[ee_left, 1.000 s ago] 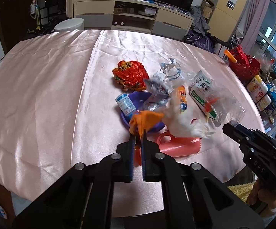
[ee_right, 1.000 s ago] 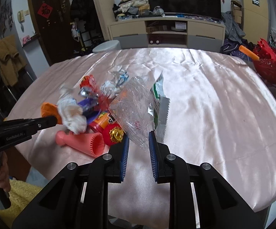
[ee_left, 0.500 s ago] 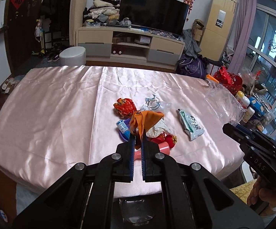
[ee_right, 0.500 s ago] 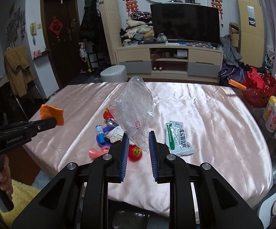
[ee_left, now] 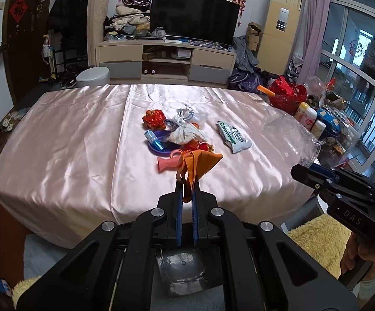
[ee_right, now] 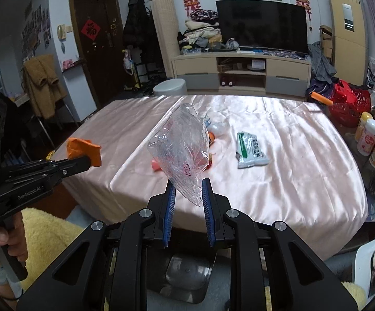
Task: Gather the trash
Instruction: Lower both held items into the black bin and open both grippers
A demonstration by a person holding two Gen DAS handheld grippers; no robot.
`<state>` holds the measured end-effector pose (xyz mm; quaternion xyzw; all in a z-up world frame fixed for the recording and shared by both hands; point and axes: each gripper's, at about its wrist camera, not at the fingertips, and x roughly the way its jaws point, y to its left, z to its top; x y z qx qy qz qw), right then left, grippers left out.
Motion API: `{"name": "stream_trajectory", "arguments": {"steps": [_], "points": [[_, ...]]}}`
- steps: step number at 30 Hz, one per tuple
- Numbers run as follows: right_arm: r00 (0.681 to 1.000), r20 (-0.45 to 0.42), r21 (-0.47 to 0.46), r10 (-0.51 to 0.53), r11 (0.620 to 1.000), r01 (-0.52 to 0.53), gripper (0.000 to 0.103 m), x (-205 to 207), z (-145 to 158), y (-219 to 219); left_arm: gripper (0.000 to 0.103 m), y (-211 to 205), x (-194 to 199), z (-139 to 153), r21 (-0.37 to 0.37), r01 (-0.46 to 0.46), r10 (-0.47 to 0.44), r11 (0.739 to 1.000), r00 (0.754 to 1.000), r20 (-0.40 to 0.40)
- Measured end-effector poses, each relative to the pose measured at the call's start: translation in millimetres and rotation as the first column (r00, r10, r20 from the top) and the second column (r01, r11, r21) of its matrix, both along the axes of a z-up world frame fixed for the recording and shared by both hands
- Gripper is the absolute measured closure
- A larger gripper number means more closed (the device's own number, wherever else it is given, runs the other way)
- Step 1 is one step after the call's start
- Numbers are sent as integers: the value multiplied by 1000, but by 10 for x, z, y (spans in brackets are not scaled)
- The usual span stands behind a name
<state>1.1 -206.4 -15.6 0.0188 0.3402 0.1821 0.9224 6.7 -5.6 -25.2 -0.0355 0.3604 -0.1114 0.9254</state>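
Observation:
My left gripper [ee_left: 186,181] is shut on an orange wrapper [ee_left: 200,163], held in the air off the table's near edge. It also shows in the right wrist view [ee_right: 83,149]. My right gripper [ee_right: 187,184] is shut on a clear plastic bag [ee_right: 181,147], also held off the near edge. A trash pile [ee_left: 179,134] lies mid-table: red foil wrapper, blue bottle, purple dish, white tissue, pink cup. A green-white packet [ee_right: 250,150] lies to its right. A grey bin [ee_right: 187,272] stands on the floor below both grippers.
The table has a pink satin cloth [ee_left: 70,134]. Bottles [ee_right: 368,140] and a red basket [ee_right: 348,103] crowd its right end. Yellow fluffy cushions [ee_left: 317,243] lie beside the bin. A TV stand [ee_left: 166,59] and a grey stool [ee_left: 92,76] are behind.
Both grippers have pulled back and up from the table, carrying the orange wrapper and the clear bag. The floor bin has come into view below them.

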Motion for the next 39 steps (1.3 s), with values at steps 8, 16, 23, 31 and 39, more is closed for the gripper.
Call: {"name": "stream_trajectory", "arguments": {"steps": [8, 16, 23, 31, 39], "points": [[983, -179, -1, 37, 999, -38, 81, -223, -615, 85, 98, 1, -186, -583, 3, 10, -9, 1000, 992, -124], [931, -363, -2, 30, 999, -33, 81, -203, -1368, 178, 98, 26, -156, -1434, -35, 3, -14, 999, 948, -317], [904, -427, -17, 21, 999, -31, 81, -180, -1661, 235, 98, -49, -170, -1881, -15, 37, -40, 999, 913, -406], [892, -451, 4, 34, 999, -36, 78, -96, -1699, 232, 87, -90, -151, -1993, -31, 59, -67, 998, 891, -449], [899, -437, 3, -7, 1000, 10, 50, -26, -1639, 115, 67, -103, -141, -1991, -18, 58, -60, 998, 890, -452]]}}
